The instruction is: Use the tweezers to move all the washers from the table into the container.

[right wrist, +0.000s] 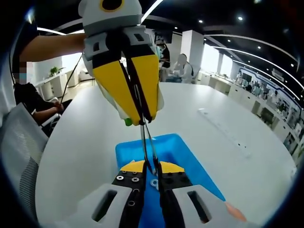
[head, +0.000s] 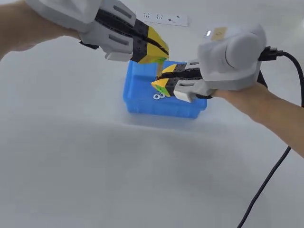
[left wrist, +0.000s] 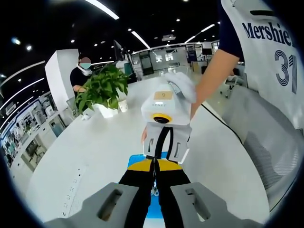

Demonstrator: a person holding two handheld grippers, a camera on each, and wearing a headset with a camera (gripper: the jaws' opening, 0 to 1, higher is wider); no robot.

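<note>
A blue container (head: pixel 142 97) stands on the white table, with a few washers (head: pixel 158 96) lying in it. My left gripper (head: pixel 159 50) hangs over its far rim, shut on the upper end of thin metal tweezers (right wrist: pixel 146 137) that point down into the container (right wrist: pixel 185 156). My right gripper (head: pixel 161 85) comes in from the right and faces the left one. Its jaws (right wrist: pixel 151 173) are closed around the tweezers' lower legs. A small washer (right wrist: pixel 154 183) shows just below the tweezers' tips; I cannot tell whether they hold it.
A white power strip (head: pixel 161 19) lies at the table's far edge. A black cable (head: pixel 270 175) trails from the right gripper across the table's right side. A potted plant (left wrist: pixel 102 90) stands farther along the table, and people sit nearby.
</note>
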